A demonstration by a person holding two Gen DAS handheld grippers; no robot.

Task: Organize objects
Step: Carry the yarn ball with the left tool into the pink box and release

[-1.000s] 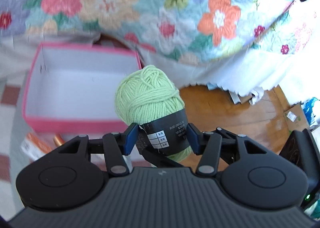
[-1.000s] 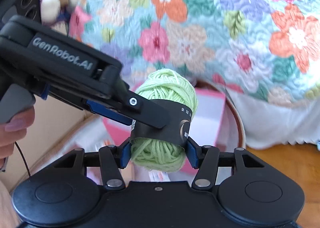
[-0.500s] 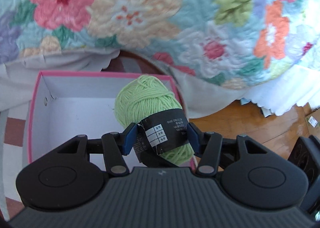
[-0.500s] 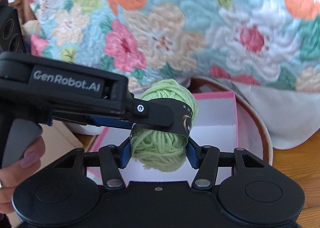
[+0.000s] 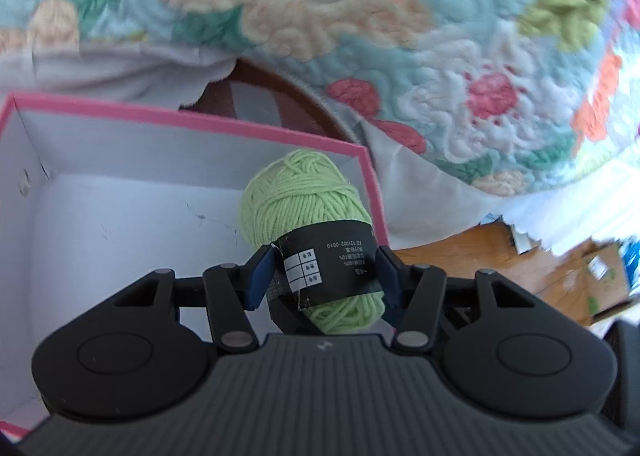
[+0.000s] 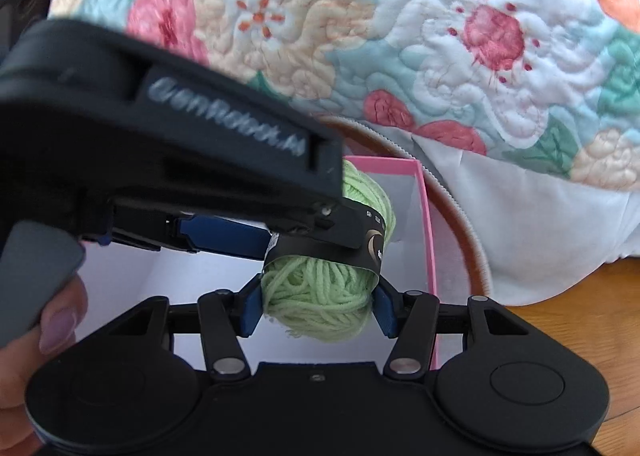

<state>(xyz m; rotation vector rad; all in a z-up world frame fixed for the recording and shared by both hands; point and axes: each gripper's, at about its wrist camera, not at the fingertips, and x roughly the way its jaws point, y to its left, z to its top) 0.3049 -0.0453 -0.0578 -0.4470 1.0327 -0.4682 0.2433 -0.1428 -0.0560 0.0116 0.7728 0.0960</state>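
My left gripper (image 5: 323,270) is clenched on the light green yarn ball (image 5: 304,200), its blue pads pressing the glossy black paper band (image 5: 332,266) around the soft, loosely wound skein. My right gripper (image 6: 318,302) squeezes the same yarn ball (image 6: 320,296) from the other side, on the fuzzy strands just below the band. The ball hangs over the pink box (image 5: 248,124), near its right wall, above the smooth white cardboard floor. A second ago the ball was in front of the box, over the wood floor; since then the box has filled the lower view and the puffy quilted floral blanket (image 5: 320,16) looms closer. In the right view, the left gripper's matte black body hides the ball's top and most of the box (image 6: 428,216). The blanket blurs at the edges.
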